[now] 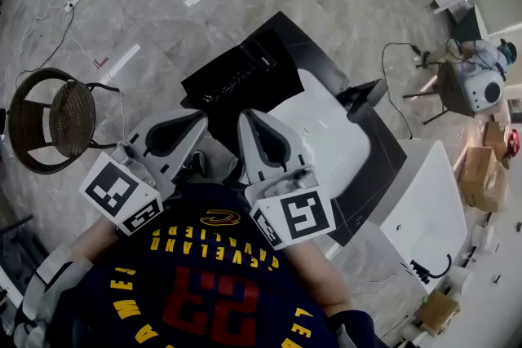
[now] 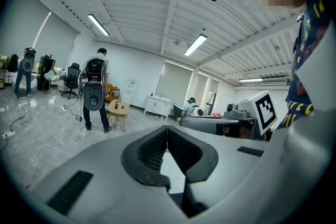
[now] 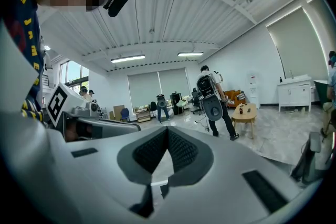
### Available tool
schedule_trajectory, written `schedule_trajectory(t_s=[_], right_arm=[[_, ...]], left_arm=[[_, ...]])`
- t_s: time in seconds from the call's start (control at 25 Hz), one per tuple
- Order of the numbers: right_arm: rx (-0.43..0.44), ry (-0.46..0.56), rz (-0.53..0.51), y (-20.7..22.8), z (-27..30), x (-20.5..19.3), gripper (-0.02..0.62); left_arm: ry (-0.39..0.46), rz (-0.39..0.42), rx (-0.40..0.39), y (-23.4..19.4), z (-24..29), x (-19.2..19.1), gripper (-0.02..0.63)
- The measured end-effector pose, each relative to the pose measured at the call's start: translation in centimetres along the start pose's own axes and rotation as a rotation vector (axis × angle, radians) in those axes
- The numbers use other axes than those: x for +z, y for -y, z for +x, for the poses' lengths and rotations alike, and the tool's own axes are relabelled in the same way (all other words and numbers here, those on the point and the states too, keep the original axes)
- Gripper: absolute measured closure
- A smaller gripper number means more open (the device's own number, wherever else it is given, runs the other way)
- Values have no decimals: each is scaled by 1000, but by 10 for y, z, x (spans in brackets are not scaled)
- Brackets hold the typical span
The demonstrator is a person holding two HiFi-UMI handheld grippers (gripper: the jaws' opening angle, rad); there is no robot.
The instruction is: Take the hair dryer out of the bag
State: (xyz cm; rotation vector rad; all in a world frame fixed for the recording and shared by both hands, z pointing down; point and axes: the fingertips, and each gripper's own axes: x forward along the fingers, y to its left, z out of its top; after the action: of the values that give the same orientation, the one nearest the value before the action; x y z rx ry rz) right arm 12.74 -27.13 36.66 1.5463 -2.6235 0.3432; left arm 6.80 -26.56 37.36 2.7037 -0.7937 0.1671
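A flat black bag (image 1: 236, 76) lies on the far part of the black table (image 1: 383, 155), beside a white sheet (image 1: 330, 134). No hair dryer shows in any view. I hold both grippers close to my chest, above the table's near edge and pointing at the bag. The left gripper (image 1: 200, 120) is shut with nothing between its pads, and in the left gripper view the left gripper (image 2: 167, 128) has its jaws meeting tip to tip. The right gripper (image 1: 245, 120) is likewise shut and empty, as the right gripper (image 3: 168, 131) in its own view confirms.
A wicker chair (image 1: 49, 120) stands on the floor at the left. A white table (image 1: 424, 212) and cardboard boxes (image 1: 481, 171) are at the right. A person with a backpack (image 2: 94, 93) stands by a small wooden table (image 2: 118, 109) across the room.
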Motion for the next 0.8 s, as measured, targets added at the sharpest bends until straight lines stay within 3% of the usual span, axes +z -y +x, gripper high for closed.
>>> schedule_trajectory(t_s=[0.8], right_arm=[[-20,-13,-12,5,-4,2,586]], left_arm=[[-14,-3,-34,2,8,1,601]])
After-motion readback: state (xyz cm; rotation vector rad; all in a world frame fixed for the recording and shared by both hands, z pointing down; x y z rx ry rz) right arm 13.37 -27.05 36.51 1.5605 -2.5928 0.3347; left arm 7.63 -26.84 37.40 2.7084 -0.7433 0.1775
